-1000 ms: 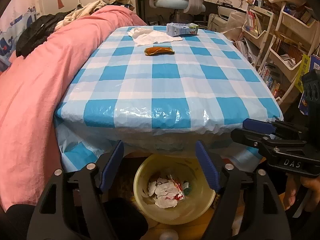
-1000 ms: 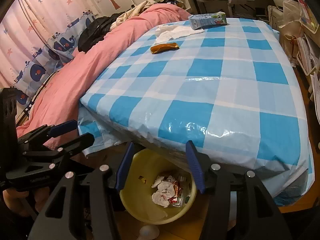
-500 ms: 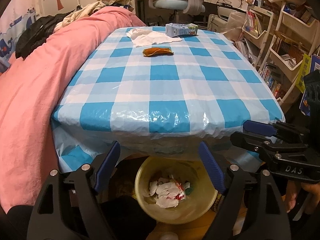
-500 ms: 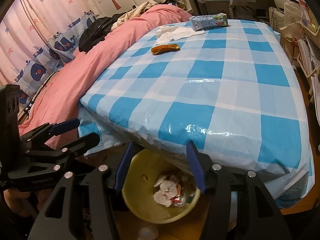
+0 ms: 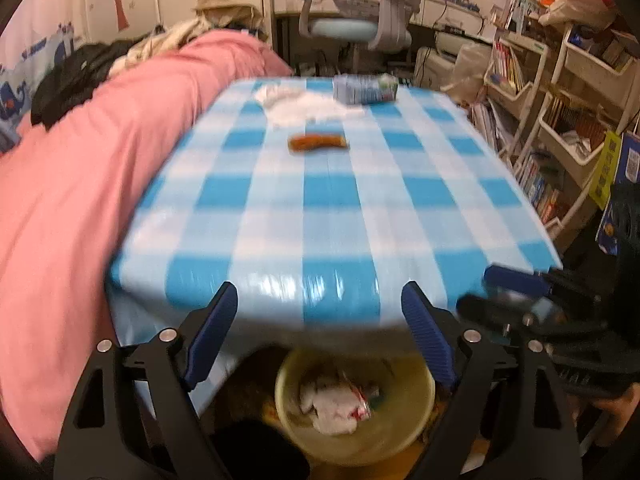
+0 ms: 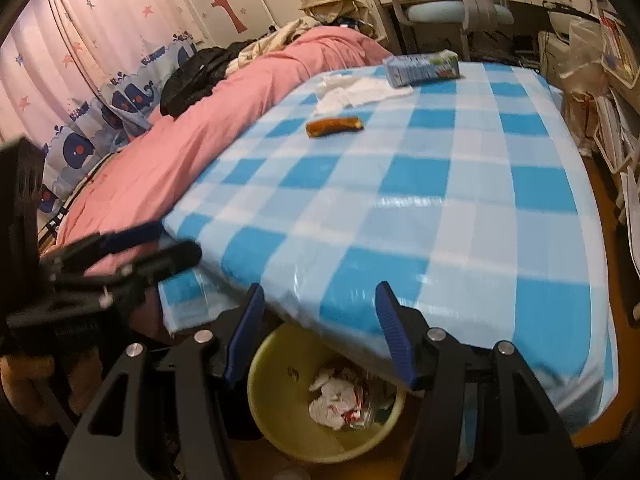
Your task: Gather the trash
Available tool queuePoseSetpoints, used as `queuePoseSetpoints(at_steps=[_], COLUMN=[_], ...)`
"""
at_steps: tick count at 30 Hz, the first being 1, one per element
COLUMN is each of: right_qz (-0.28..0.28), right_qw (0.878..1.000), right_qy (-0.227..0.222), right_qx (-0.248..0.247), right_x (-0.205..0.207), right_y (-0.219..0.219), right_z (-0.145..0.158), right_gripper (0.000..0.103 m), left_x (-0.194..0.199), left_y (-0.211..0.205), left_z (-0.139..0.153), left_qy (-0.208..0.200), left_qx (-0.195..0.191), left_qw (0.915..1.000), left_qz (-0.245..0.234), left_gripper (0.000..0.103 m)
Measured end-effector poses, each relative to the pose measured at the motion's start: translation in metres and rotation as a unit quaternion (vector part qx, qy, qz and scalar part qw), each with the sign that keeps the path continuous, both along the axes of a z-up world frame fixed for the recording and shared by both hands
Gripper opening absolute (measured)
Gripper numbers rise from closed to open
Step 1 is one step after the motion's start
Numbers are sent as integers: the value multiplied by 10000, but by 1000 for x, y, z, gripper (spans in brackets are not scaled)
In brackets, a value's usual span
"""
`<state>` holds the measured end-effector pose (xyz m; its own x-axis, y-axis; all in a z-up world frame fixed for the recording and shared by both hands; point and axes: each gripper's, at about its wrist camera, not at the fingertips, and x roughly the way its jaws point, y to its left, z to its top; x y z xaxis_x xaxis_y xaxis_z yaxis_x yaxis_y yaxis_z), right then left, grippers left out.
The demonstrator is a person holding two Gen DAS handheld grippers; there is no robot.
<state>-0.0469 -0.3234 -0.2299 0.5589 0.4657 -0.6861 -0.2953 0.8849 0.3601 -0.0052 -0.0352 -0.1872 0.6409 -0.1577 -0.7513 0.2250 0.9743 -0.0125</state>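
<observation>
Your left gripper [image 5: 320, 320] is opening, nothing between its jaws; your right gripper [image 6: 320, 320] stands open and empty too. Below both sits the yellow bin [image 6: 276, 412] of crumpled wrappers. Far ahead on the checked tablecloth [image 5: 328, 240] lie an orange wrapper [image 5: 318, 143], tissue [image 5: 296, 106] and carton [image 5: 366, 88].

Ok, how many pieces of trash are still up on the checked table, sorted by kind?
Carton: 1
Crumpled white tissue: 1
Orange-brown wrapper: 1
Total: 3, all at the far end of the table. The scraps already in the yellow bin are not counted.
</observation>
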Motion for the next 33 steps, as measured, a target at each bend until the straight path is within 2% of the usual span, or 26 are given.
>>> queuePoseSetpoints(at_steps=[5, 9, 11, 17, 21, 26, 33], right_qz=[96, 228, 358, 682, 791, 867, 977], right_qw=[9997, 9989, 9980, 9933, 9903, 9903, 9902], right_qy=[-190, -304, -349, -400, -390, -278, -153], right_qx=[-135, -282, -393, -841, -1073, -1046, -986], right_x=[26, 56, 71, 122, 155, 182, 203], right_y=[6, 16, 24, 49, 60, 68, 76], right_z=[13, 23, 27, 25, 17, 5, -5], right_gripper=[56, 56, 56, 56, 56, 56, 56], left_x=[39, 75, 95, 159, 190, 229, 269], left_y=[2, 9, 16, 38, 37, 40, 26], left_z=[28, 34, 31, 18, 12, 5, -7], left_qy=[-276, -346, -295, 5, -61, -31, -51], left_qx=[-27, 8, -47, -625, -606, -761, -817], left_qw=[9996, 9994, 9994, 9963, 9956, 9938, 9949], left_qz=[-6, 60, 149, 597, 705, 809, 592], left_gripper=[84, 84, 84, 84, 84, 84, 84])
